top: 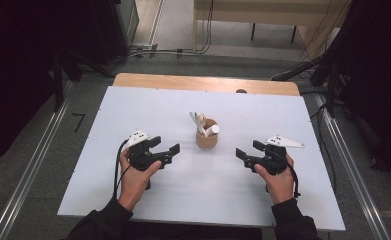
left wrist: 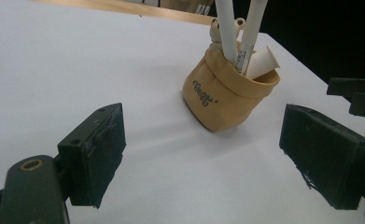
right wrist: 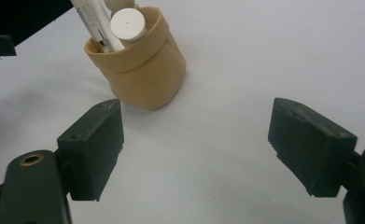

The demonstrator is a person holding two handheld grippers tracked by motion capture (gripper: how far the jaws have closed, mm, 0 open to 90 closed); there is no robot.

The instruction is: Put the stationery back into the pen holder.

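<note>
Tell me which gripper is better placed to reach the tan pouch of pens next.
Left, narrowly. The left gripper sits slightly closer to the tan pouch than the right gripper, and its own view faces the pouch squarely. Both are open and empty, flanking the pouch on the white table, so either could probably manage.

Lab: floor rails [top: 30, 170], black curtains [top: 23, 65], cables [top: 173, 51].

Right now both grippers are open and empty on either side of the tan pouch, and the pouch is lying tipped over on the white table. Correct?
Not quite. The tan pouch stands upright with its white pens sticking out of the top, as the left gripper view shows. The rest holds: the left gripper and right gripper are open and empty on either side of it on the white table.
</note>
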